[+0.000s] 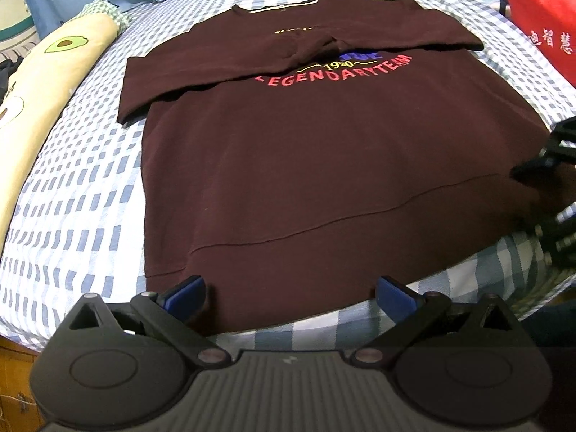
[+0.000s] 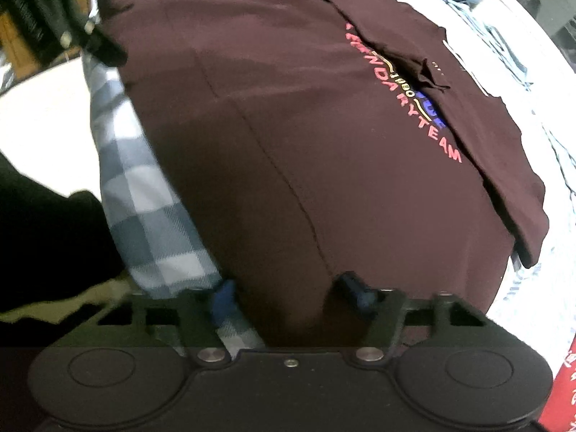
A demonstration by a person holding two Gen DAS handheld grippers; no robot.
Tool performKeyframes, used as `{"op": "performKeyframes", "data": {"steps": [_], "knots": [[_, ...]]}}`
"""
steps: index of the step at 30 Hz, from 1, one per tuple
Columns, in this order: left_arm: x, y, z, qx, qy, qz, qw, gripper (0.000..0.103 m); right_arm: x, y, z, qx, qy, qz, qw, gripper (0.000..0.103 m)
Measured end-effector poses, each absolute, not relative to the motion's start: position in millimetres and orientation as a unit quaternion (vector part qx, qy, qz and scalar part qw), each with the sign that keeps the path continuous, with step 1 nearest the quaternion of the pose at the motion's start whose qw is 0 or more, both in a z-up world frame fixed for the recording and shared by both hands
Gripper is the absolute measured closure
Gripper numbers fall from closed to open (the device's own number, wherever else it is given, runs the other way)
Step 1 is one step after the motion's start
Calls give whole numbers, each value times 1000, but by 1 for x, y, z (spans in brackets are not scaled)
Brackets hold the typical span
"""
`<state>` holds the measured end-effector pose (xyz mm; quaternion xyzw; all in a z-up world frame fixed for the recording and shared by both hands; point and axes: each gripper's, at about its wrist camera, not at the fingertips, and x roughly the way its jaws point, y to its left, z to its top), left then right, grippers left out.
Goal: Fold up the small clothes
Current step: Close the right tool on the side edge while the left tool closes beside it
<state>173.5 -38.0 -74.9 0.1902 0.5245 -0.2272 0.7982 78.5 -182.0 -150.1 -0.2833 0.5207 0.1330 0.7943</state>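
On the bed (image 1: 72,194), spread flat and face up: maroon shirt (image 1: 306,165), both sleeves already crossed over the chest print, hem nearest the grippers and hanging slightly past the bed edge. Further off, an avocado pillow (image 1: 54,72) along one side and a red bag (image 1: 540,18) in the far corner.

Left gripper (image 1: 289,293) poised over the hem's left part, jaws spread wide, blue pads apart, nothing between them — not yet gripping. Right gripper (image 2: 288,289) set at the hem's right corner, jaws about a third open and straddling the hem; cloth between the pads, but blurred — cannot tell whether pressed or merely straddled.

Step in hand, by the look of it: taking both hem corners to fold the bottom up toward the collar. To do it well:

- Bring the left jaws down onto the hem near its own corner, matching the right, so both grips sit level on the edge.
- Pinch both layers of cloth, front and back, and none of the checked sheet beneath.
- Lift only enough to clear the bed, then carry both corners away together, keeping the hem taut between them.
- Lay the hem just short of the collar, sleeves left undisturbed underneath.

Risk: an uneven lift skewing the fold or dragging a sleeve out.
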Motion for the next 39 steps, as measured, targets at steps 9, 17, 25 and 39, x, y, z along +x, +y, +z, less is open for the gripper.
{"op": "performKeyframes", "data": {"steps": [9,17,25,39], "knots": [[149,-59,-59,210,460,-313,804,1,111,-208,-121,-131,561,112,810,89],[135,-101,-86,284,438,-320,791,1,134,-236,-95,-8,574,99,813,94],[152,-116,-105,309,451,-304,780,6,152,-250,-76,26,559,101,822,95],[174,-97,-89,256,479,-303,783,9,111,-217,-125,-73,589,168,787,39]]}}
